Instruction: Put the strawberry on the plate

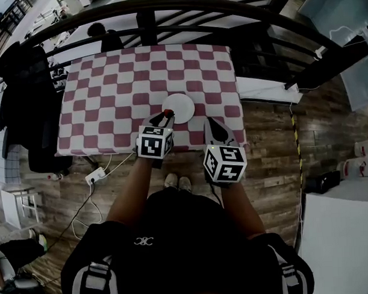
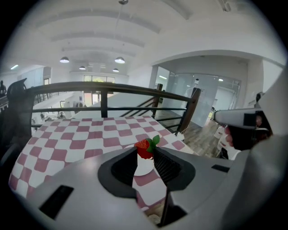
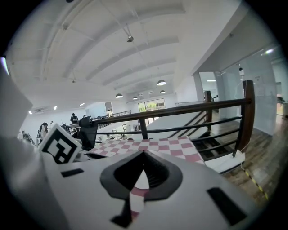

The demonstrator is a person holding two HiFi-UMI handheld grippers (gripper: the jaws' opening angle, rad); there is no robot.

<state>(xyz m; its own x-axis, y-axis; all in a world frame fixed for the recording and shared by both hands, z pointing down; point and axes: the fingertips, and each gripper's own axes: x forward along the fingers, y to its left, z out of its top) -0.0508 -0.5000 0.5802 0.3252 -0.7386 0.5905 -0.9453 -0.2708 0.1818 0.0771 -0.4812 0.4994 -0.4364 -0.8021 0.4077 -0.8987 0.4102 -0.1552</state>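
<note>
A red strawberry (image 1: pixel 168 113) with a green leaf is pinched between the jaw tips of my left gripper (image 1: pixel 165 116), just over the near rim of the white plate (image 1: pixel 180 105). In the left gripper view the strawberry (image 2: pixel 144 148) sits high between the ribbed pads, with the plate (image 2: pixel 143 168) showing below it. The plate rests on the red-and-white checked tablecloth (image 1: pixel 121 85) near the front edge. My right gripper (image 1: pixel 209 121) hovers at the table's front edge, right of the plate, its jaws closed on nothing. In its own view the right gripper (image 3: pixel 143 154) has its tips together above the cloth.
A black railing (image 1: pixel 167 8) curves behind the table. A dark jacket (image 1: pixel 22 89) hangs at the table's left side. A power strip (image 1: pixel 96 175) and cable lie on the wooden floor below the front edge. The person's shoes (image 1: pixel 177 183) stand close to the table.
</note>
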